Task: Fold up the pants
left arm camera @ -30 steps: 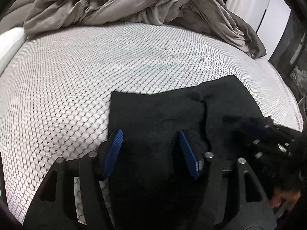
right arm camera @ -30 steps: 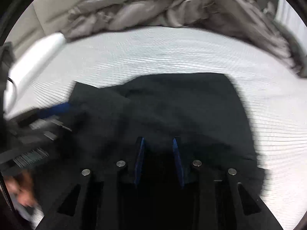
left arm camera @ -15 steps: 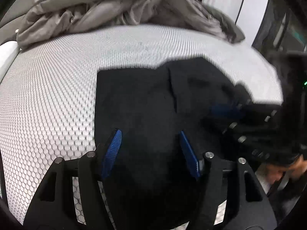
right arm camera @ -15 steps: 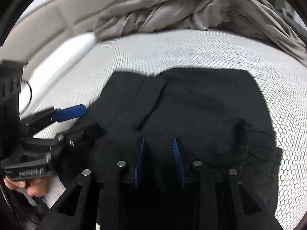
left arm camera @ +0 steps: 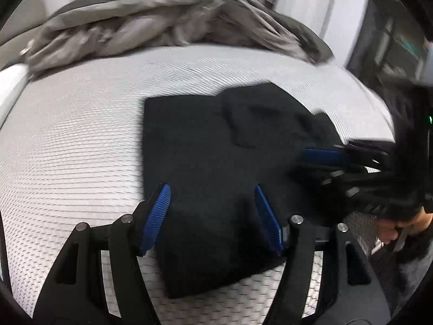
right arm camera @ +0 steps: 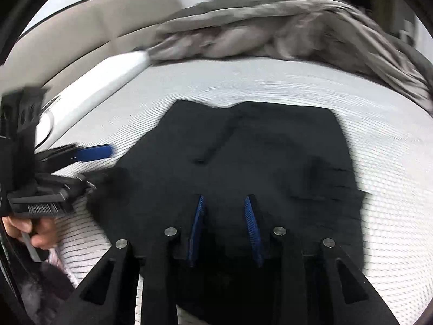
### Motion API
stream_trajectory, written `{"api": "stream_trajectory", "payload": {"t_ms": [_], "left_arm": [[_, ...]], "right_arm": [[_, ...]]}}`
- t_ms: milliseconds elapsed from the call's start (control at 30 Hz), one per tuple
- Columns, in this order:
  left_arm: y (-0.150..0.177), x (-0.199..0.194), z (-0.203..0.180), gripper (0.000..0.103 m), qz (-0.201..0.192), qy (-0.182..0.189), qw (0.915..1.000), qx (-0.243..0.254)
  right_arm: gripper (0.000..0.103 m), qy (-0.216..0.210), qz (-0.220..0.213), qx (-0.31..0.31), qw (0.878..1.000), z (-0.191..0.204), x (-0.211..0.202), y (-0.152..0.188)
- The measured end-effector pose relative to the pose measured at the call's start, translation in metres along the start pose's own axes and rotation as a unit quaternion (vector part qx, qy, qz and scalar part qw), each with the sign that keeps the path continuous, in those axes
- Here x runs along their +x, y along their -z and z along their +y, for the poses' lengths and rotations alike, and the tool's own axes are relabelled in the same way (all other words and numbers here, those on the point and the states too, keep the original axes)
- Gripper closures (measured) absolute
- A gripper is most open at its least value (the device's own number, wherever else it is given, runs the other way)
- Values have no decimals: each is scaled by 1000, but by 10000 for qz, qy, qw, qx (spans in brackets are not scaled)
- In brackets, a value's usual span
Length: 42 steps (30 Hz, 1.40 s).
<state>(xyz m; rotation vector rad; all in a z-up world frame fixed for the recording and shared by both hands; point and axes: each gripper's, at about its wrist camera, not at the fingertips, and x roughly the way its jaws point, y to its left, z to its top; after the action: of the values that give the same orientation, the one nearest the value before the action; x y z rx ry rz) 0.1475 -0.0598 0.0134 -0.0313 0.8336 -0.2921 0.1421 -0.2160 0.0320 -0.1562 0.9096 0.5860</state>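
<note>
A: How do the grippers stand?
B: The left gripper (left arm camera: 212,208) has its jaws wide apart above the black pants (left arm camera: 216,162), holding nothing. The right gripper (right arm camera: 224,227) has a narrower gap, also open, with dark cloth behind it but nothing pinched between the pads.
A: And the pants?
B: Folded into a dark block, lying flat on the white mesh-patterned bed (left arm camera: 67,135), near its front edge. A rumpled grey blanket (left arm camera: 162,21) is heaped well beyond the pants at the far end of the bed.
</note>
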Motion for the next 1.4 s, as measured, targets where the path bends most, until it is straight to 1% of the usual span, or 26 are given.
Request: {"api": "stream_trajectory", "payload": {"t_ms": [67,100,167,233,267,400,467,500,567,600,633,700,767,833,867,933,1033,1067,1100,1133,1167,1233,1267,1333,1367,1400], "left_arm": [[4,15,-11,41,210,-116,9993,291],[8,18,-15,41,231,-222,9984,471],[14,13,-12,41,193,-186,9980,572],[18,8,-7,41,214,-147,9985,483],[20,5,-3,41,208,-156,9987,442],[20,-12,-3,41,33,-201,9993,312],[16,-21,-8,41,-129,-38,9991,411],[16,-23,-15,41,-197,115,9984,525],[17,-17,-28,41,-126,349,9970,681],[19,-9,-32,41,41,468,9963,723],[21,0,-34,41,215,481,9960,728],[30,6,-40,41,313,348,9955,822],[35,1,-42,41,320,348,9940,988],[38,-4,-39,41,386,434,9934,989],[39,-9,-35,41,408,448,9931,1002],[42,-15,-31,41,451,473,9927,1012],[42,-34,-14,41,262,510,9960,691],[39,-39,-4,40,136,488,9977,451],[35,-41,7,37,64,441,9988,221],[31,-40,18,35,26,372,9993,-45],[28,-38,32,34,15,273,9988,-396],[25,-29,56,34,208,34,9954,-939],[27,-24,64,35,306,-31,9931,-1134],[32,-15,81,35,485,131,9876,-1489],[33,-14,83,41,481,199,9867,-1543],[34,-14,83,56,466,248,9870,-1518]], "right_arm": [[71,66,220,-225,9995,14,14,4],[71,169,273,-353,9989,17,19,7],[71,399,323,-494,9975,12,18,13],[70,1003,322,-507,9931,-5,10,20],[71,1120,291,-513,9920,-13,6,24],[70,862,42,-377,9956,-20,-13,31],[69,460,-111,-172,9987,-18,-24,31],[69,120,-150,-109,9998,-12,-25,29],[68,-191,-136,-202,9995,2,-19,25],[68,-251,-85,-246,9993,7,-16,25],[68,-254,48,-330,9991,14,-6,25],[69,-35,285,-520,9982,21,8,31],[69,259,280,-798,9961,23,9,36],[69,605,254,-807,9946,9,-1,42],[70,651,233,-709,9951,-2,-7,44],[71,236,141,-327,9991,-28,-25,46],[66,-196,-162,196,9995,-51,-48,46],[60,-279,-272,347,9986,-58,-53,45],[54,-275,-383,488,9977,-61,-61,47],[38,-148,-544,728,9958,-75,-64,42],[31,-16,-638,916,9937,-82,-65,42],[31,127,-643,1414,9878,-109,-65,43],[31,44,-528,1658,9847,-120,-59,44],[31,-360,-248,2181,9749,-138,-43,48],[31,-522,-149,2366,9701,-144,-36,49],[32,-634,-28,2493,9663,-149,-29,51]]}}
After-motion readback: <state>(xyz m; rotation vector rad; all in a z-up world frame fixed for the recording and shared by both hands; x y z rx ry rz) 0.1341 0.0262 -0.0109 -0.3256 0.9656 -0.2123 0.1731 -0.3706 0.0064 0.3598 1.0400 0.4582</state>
